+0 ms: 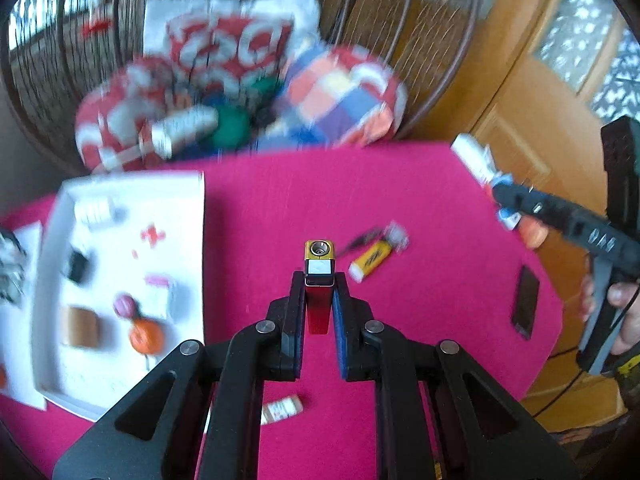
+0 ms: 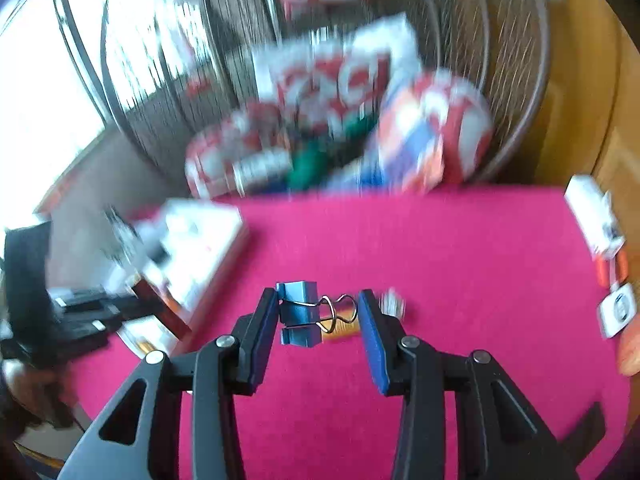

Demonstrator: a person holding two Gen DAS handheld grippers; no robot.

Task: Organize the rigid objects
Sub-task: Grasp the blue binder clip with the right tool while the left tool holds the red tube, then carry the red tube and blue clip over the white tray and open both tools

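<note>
The left gripper [image 1: 319, 300] is closed on a red lighter [image 1: 319, 292], pinching its smooth plastic body low down so the gold metal cap stands clear above the pads and over the pink table [image 1: 400, 184]. The lighter looks light, stiff and somewhat slick; a grip on its flat sides, as here, seems the safest hold.

In the right wrist view, the right gripper [image 2: 318, 314] carries a blue binder clip [image 2: 298, 314]. The clip's metal body sits against one pad and its wire handles [image 2: 336, 314] reach toward the other. It is small, rigid and springy, so a hold across body and handles could let it pivot; squeezing the flat steel faces would likely be firmer.

A white tray [image 1: 192, 280] of small items lies at the table's left, a likely destination.
</note>
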